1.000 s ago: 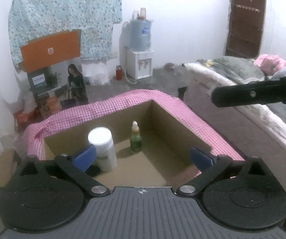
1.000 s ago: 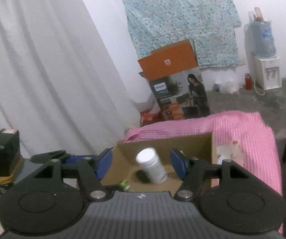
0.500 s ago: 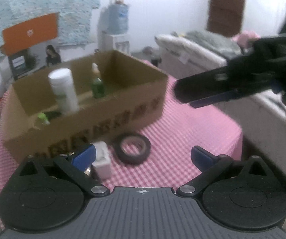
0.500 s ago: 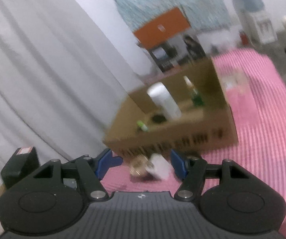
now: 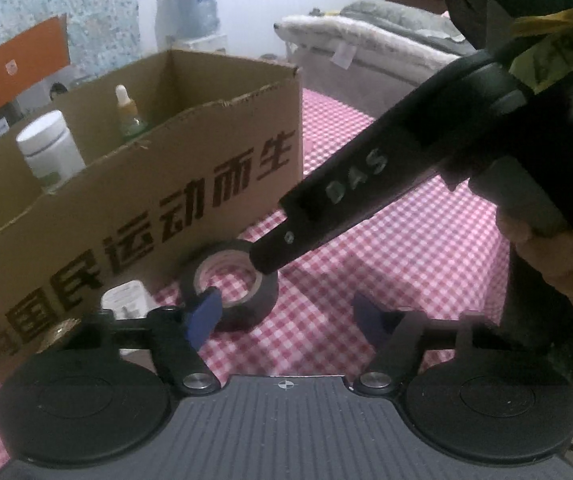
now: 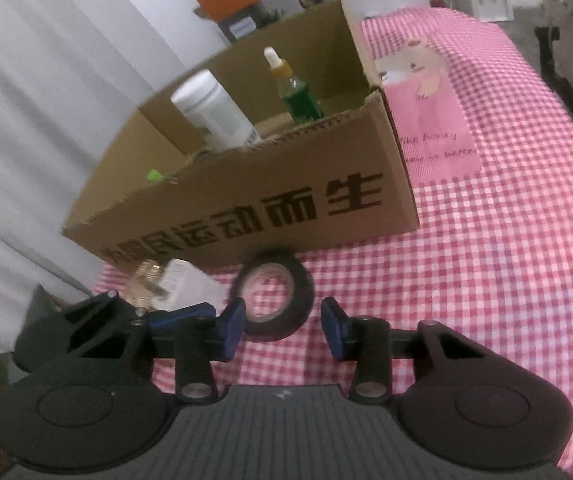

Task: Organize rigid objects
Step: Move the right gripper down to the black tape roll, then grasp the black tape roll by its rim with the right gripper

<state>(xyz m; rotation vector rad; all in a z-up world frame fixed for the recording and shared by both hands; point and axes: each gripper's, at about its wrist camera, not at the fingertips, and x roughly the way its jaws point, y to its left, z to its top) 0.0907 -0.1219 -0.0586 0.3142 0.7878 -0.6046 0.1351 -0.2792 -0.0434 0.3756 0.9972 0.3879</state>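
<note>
A black tape roll (image 6: 273, 298) lies flat on the pink checked cloth in front of a cardboard box (image 6: 246, 204). My right gripper (image 6: 282, 326) is open, its blue pads just short of the roll on either side. In the left wrist view the roll (image 5: 230, 286) lies ahead of my open left gripper (image 5: 286, 314), with the right gripper's black finger (image 5: 350, 196) reaching over it. A white jar (image 6: 212, 110) and a green dropper bottle (image 6: 296, 90) stand in the box. A white plug (image 6: 184, 286) and a gold object (image 6: 146, 284) lie left of the roll.
The table's left edge drops off beside the plug, with a white curtain (image 6: 46, 92) behind. A pink printed patch (image 6: 430, 120) lies on the cloth right of the box. A bed (image 5: 374, 40) stands beyond the table.
Both grippers have come back out of the box and down to the table's front. The right gripper has dropped close to the tape roll.
</note>
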